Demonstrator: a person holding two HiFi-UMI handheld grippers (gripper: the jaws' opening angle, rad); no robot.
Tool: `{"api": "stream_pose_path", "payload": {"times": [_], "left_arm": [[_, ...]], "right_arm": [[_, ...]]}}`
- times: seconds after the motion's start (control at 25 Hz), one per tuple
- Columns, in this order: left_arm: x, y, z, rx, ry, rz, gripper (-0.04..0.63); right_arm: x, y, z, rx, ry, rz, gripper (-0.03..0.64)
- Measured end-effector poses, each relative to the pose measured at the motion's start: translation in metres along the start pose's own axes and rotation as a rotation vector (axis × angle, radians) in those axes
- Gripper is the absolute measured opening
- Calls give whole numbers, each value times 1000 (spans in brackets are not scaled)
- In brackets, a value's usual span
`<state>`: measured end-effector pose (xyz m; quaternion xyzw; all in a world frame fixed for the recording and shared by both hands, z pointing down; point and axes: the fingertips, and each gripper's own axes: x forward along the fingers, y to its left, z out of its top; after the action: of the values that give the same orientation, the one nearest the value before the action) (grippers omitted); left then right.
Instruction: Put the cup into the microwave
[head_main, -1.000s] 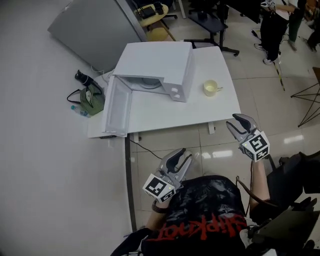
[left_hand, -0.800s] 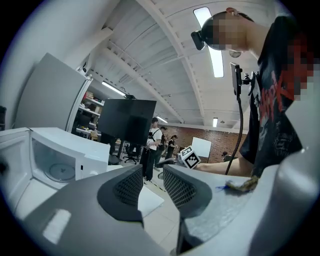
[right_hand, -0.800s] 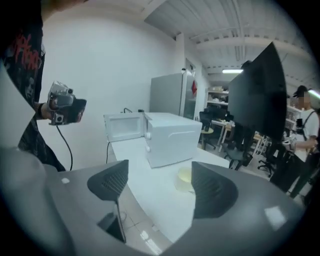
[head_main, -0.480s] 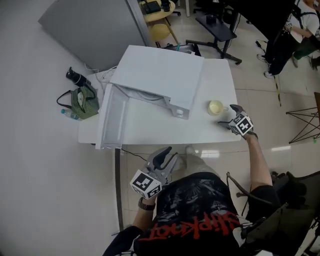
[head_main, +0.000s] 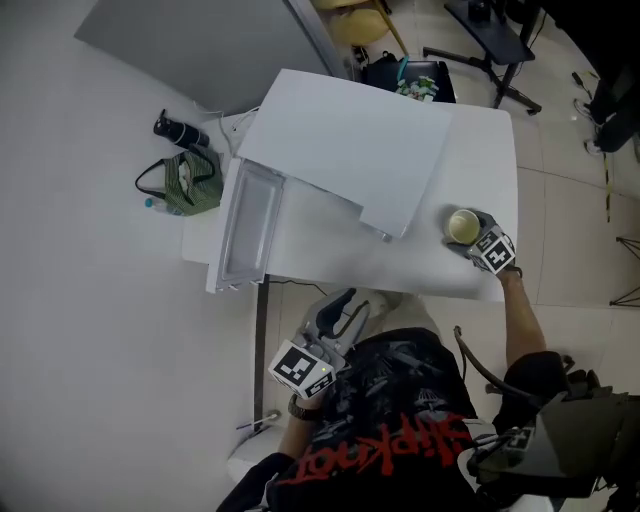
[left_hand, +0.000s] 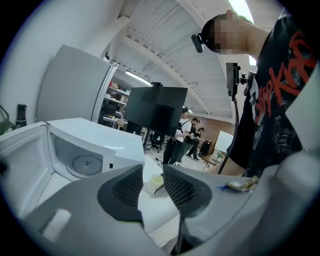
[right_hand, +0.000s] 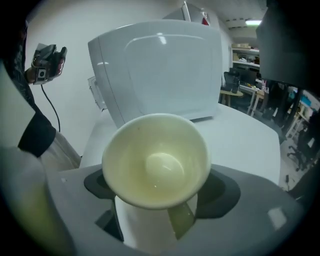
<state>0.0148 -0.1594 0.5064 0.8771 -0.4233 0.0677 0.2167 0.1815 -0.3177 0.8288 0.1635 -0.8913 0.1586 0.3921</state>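
Open-plan lab or office workspace.
A glossy tiled floor, a large dark screen, shelving and ceiling strip lights are seen around the white desk.

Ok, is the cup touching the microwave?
Apart. The head view shows a strip of bare table between the cup and the microwave.
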Motion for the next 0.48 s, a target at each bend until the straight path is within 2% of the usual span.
{"api": "stream_pose_path", "payload": {"times": [0.12, 0.24, 0.48], "left_arm": [[0, 13, -8, -33, 7, 32, 117], [-1, 24, -6, -53, 12, 47, 117], [-7, 41, -5, -45, 3, -3, 117]], "right_arm": [[4, 16, 9, 48, -62, -26, 434], [9, 39, 9, 66, -80, -45, 434], [1, 90, 27, 74, -102, -63, 436]]}}
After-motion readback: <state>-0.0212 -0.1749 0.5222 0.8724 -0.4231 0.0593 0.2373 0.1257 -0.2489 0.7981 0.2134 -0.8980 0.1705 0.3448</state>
